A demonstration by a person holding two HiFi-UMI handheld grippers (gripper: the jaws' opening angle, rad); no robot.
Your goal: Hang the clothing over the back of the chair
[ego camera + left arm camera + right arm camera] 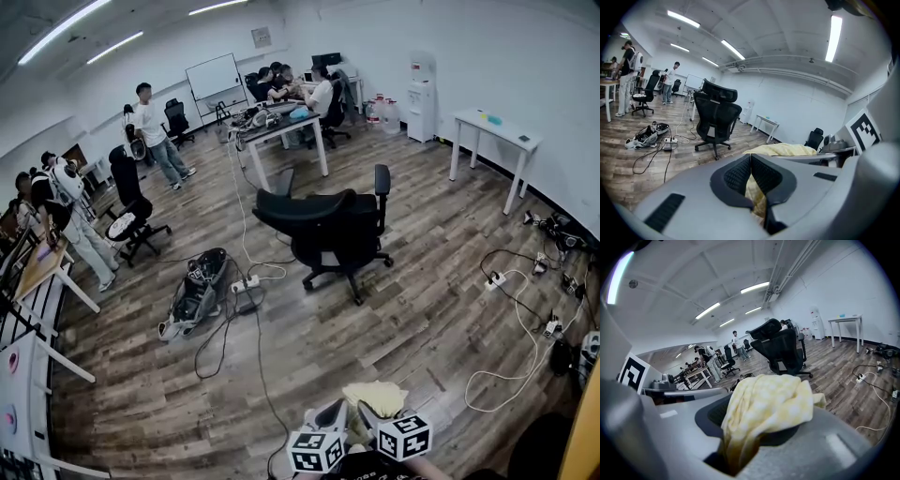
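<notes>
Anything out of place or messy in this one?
A bag lies slumped on the floor left of the chair, with a power strip and loose cables beside it. More cables sprawl at the right. They are likely trip hazards. The held cloth looks fine.

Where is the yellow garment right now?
Bottom centre of head view, the yellow garment is clamped by left gripper and right gripper, short of the black chair.
</notes>
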